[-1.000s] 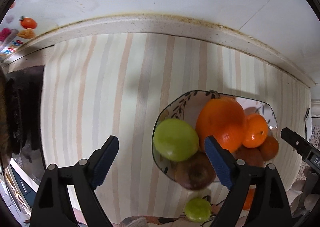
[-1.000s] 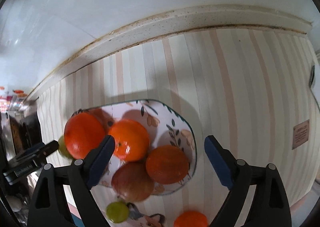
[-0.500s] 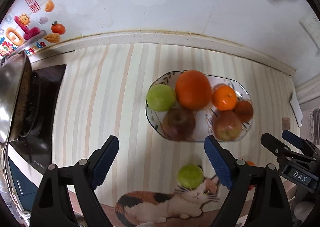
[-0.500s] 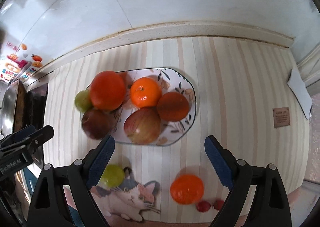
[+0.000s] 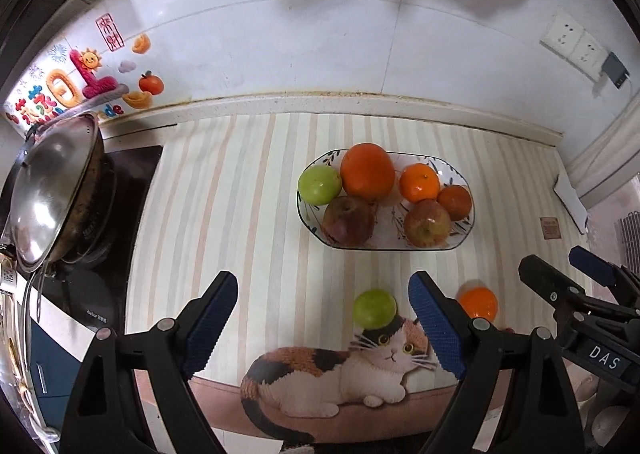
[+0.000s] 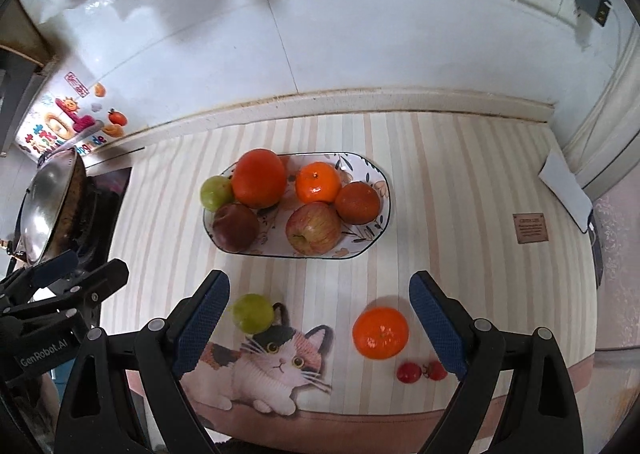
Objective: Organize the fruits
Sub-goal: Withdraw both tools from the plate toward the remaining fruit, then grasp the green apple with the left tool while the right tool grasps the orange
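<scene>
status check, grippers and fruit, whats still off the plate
Left gripper and right gripper: jaws open, empty. Plate holds six fruits. Green fruit, orange, two small red fruits on the mat. Nothing blocking.

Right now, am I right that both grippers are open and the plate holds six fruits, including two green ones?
Not quite: the plate holds only one green fruit; the other green fruit lies on the mat, as the right wrist view shows. Six fruits and both open grippers are correct.
</scene>
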